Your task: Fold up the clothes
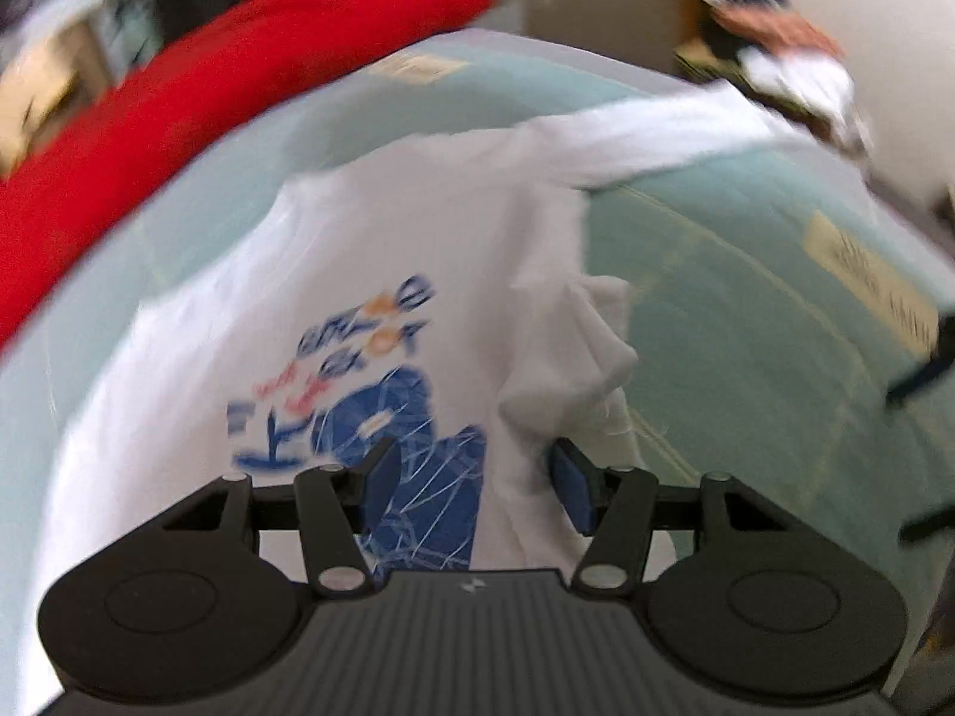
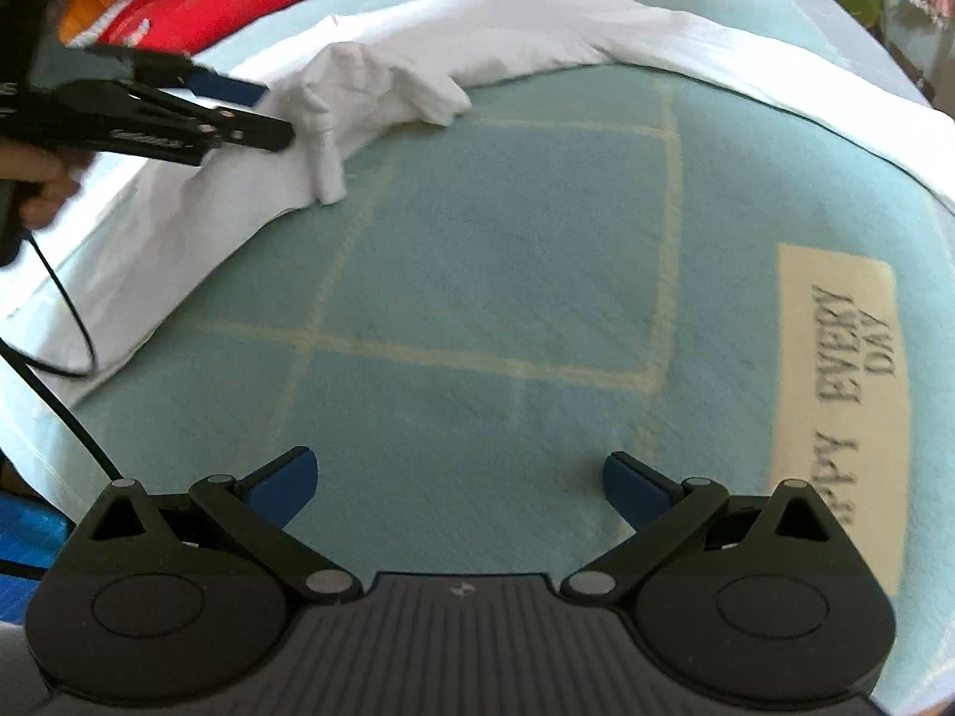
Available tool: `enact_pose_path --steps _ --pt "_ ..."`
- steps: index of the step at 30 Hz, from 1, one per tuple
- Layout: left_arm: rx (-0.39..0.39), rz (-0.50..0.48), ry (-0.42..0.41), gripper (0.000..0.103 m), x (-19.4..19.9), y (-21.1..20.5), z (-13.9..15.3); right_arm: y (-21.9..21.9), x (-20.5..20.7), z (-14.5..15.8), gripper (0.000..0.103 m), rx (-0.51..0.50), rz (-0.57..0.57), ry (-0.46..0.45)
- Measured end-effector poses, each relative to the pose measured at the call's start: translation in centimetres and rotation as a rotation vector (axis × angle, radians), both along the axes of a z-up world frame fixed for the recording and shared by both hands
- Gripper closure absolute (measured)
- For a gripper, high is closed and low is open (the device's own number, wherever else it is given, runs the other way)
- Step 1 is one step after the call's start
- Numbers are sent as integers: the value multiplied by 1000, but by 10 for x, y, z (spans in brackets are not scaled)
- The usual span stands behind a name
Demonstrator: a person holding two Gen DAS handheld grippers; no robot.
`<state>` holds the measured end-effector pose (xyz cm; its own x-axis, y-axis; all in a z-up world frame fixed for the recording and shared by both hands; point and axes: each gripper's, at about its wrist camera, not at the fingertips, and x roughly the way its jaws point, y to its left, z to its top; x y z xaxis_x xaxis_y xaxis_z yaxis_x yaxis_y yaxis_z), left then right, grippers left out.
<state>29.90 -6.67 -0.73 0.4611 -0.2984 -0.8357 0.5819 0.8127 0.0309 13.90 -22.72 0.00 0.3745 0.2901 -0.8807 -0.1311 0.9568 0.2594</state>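
1. Your work piece is the white T-shirt (image 1: 382, 274), lying print-up on the pale green blanket (image 2: 489, 274). Its body is roughly flat, but one sleeve (image 2: 382, 89) is bunched into a lump at the edge nearest your right side.
2. Your left hand-held gripper (image 1: 471, 480) hangs over the blue print with its jaws apart and nothing pinched between the pads. From the right wrist view it sits right at that bunched sleeve.
3. Your right hand-held gripper (image 2: 459, 486) is spread wide over bare blanket, well apart from the shirt and carrying nothing.
4. The step in hand looks like dealing with that crumpled sleeve before making a fold. Take only the top layer at the sleeve's outer edge, not the body cloth beneath.
5. Draw the sleeve out flat first; folding over a lump will likely leave a thick, crooked edge.
6. Bring the right hand-held gripper over to the shirt's hem or shoulder to pin the cloth, otherwise the whole shirt may slide on the blanket.
7. Keep clear of the red garment (image 1: 197, 107) lying beyond the shirt.
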Motion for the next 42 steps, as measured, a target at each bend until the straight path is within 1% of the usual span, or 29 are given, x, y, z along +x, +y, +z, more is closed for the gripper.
enact_pose_path --steps 3,6,9,10,12,15,18,21,25,26,28,30,32,33,35,36,37,39,40,41,42 --pt "-80 83 48 45 8 24 -3 11 5 1 0 25 35 -23" --pt "-128 148 77 44 9 41 -5 32 17 0 0 49 91 -59" --pt "-212 192 110 43 10 58 -4 55 38 -2 0 86 143 -108" --pt "-213 196 115 42 10 61 -5 62 45 -2 0 99 163 -124" --pt "-182 187 102 42 7 63 -9 64 57 0 0 121 206 -163" --pt "-178 196 98 42 11 65 -14 70 81 -3 0 189 258 -194" --pt "-219 237 113 42 17 75 -14 74 108 -9 0 261 296 -183" --pt "-249 284 123 43 22 86 -13 83 127 -11 0 296 338 -190" --pt "-249 307 122 43 24 95 -12 97 141 -4 0 348 399 -211" --pt "-244 312 124 43 24 97 -12 99 143 -3 0 359 409 -208" --pt "-244 323 130 43 24 101 -12 102 148 -5 0 378 428 -170" --pt "-247 328 136 43 23 105 -13 108 151 -3 0 437 489 -125" --pt "-246 335 142 43 22 107 -16 112 153 0 0 480 552 -108" --pt "-245 339 146 43 21 108 -18 109 155 0 0 480 556 -101" --pt "-244 345 151 43 20 109 -19 103 163 -6 0 465 516 -67" --pt "-244 348 153 43 20 109 -20 101 167 -7 0 487 506 -41" --pt "-246 346 155 43 20 109 -20 98 170 -6 0 526 506 -16" --pt "-246 337 154 42 19 110 -20 91 170 5 0 697 568 15" --pt "-242 337 155 43 19 110 -20 87 170 8 0 740 583 12" --pt "-238 339 158 43 20 110 -21 83 170 8 0 760 586 11" --pt "-238 344 162 43 21 110 -21 81 172 3 0 714 553 16"
